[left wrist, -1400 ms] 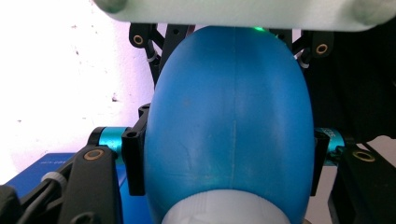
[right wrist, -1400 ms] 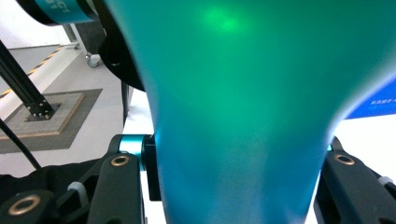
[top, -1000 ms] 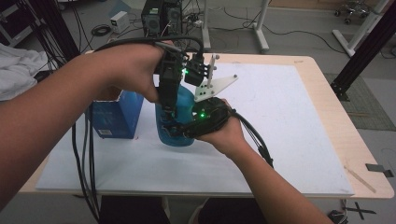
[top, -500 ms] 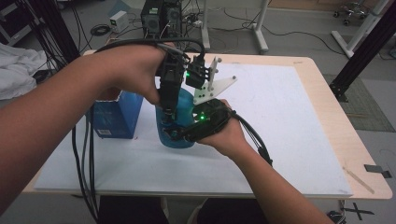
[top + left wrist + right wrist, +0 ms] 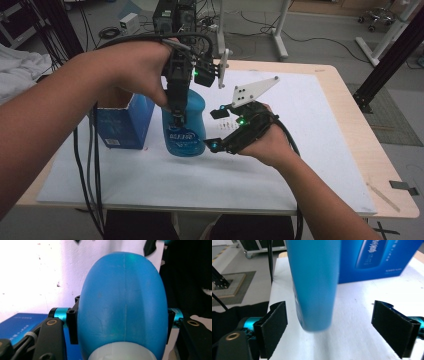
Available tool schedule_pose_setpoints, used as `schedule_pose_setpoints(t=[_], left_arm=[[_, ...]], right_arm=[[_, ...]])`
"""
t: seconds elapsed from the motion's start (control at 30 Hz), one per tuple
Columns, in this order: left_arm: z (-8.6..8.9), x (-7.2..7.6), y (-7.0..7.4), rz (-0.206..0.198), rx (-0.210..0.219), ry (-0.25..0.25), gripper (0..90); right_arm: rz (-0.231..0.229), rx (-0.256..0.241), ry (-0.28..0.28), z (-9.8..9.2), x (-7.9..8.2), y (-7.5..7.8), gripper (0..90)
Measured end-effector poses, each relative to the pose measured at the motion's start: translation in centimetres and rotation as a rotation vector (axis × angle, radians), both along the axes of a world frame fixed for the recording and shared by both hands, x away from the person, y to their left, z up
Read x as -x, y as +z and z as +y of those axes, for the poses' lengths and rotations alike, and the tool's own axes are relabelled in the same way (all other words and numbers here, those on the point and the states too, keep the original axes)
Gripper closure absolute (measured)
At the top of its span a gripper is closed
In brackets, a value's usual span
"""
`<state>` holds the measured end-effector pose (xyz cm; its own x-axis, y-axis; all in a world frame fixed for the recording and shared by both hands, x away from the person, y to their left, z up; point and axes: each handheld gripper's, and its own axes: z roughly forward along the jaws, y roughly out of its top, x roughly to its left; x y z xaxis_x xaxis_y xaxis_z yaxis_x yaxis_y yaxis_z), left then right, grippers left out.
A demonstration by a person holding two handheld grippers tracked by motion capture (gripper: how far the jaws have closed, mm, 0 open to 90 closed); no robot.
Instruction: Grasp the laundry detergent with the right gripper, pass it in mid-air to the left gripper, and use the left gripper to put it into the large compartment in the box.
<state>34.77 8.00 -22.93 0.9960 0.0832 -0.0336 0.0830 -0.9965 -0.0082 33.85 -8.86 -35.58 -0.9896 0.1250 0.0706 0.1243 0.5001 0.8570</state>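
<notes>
- High view: a desk under white sheeting stood in a cable-strewn room.
- A blue box stood just beside an upright blue bottle.
- The left tool, from above, pinched the bottle's shoulders.
- The right tool, jaws spread, flanked its base.

A blue plastic bottle stands upright, with a smooth rounded body, a pale collar at the neck and white lettering low on its front. The left hand-held gripper comes down on it from above, its jaws pressed against both sides of the body. In the right gripper view the bottle hangs blurred between the spread jaws of the right hand-held gripper, touching neither, its base apparently just clear of the white counter.
</notes>
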Motion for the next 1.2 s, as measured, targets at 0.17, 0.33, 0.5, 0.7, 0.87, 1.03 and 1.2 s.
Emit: schedule_pose_setpoints(t=[0.17, 0.33, 0.5, 0.7, 0.87, 1.03, 1.2], left_arm=[[0.7, -0.2, 1.2, -0.002, 0.001, 0.052, 38.9], [1.6, -0.7, 2.6, -0.002, -0.003, 0.111, 38.9], [3.0, -1.5, 4.4, 0.007, 0.01, 0.195, 38.8], [5.3, -2.4, 7.4, 0.019, 0.044, 0.342, 38.7], [7.9, -3.5, 10.2, 0.041, 0.085, 0.531, 38.6], [10.6, -4.5, 12.2, 0.025, 0.082, 0.755, 38.6], [13.5, -5.6, 13.0, 0.0, 0.04, 0.994, 38.6]], right_arm=[[-0.011, 0.056, -0.01, -1.4, -0.3, 0.9, 6.0], [-0.029, 0.136, -0.017, -2.4, -0.6, 2.1, 3.0], [-0.049, 0.223, -0.002, -3.1, -1.1, 3.7, 0.7], [-0.078, 0.325, 0.001, -3.9, -2.0, 5.8, 0.7], [-0.101, 0.378, -0.014, -4.9, -2.8, 7.5, 0.7], [-0.106, 0.399, -0.028, -5.5, -3.2, 8.2, 0.8], [-0.104, 0.427, -0.034, -5.6, -3.4, 8.0, 0.8]])
